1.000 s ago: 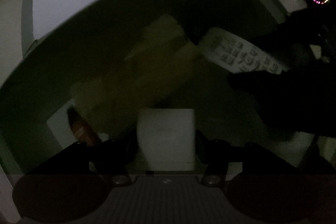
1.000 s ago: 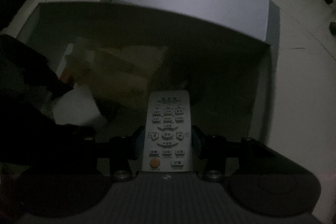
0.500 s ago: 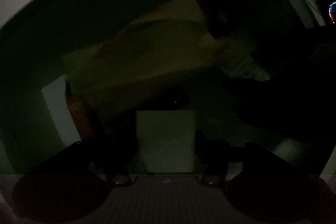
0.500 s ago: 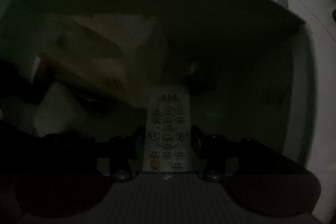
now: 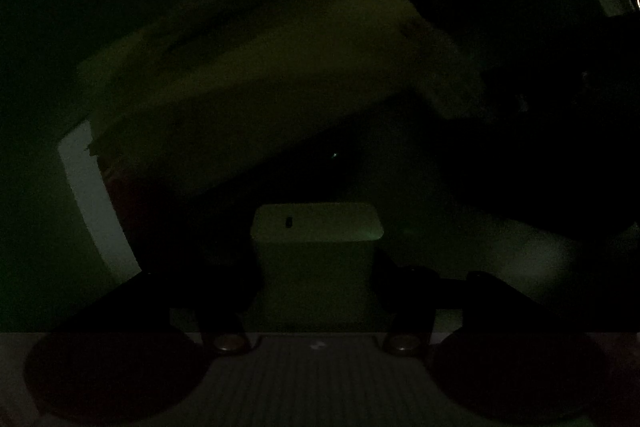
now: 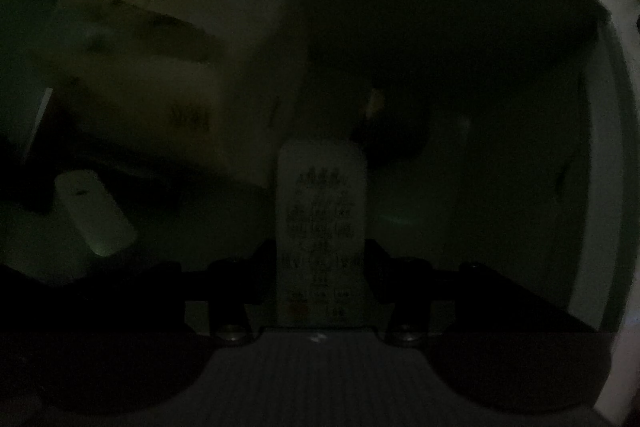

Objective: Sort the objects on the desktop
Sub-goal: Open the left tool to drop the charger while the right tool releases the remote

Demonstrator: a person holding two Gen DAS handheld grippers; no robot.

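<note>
Deep in the dim grey storage bin (image 6: 600, 75): left gripper (image 5: 316, 267) clamped on small white rounded plastic box (image 5: 316, 251), right gripper (image 6: 320, 255) opening around long white button-covered remote (image 6: 320, 211) — both seemingly light, stiff, slick — yellowish cartons (image 5: 240, 67) toward eleven o'clock.

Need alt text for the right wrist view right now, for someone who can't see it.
Very dark view inside a box: a white remote stands between the opening jaws of the right gripper. Pale packages lie behind it.
</note>
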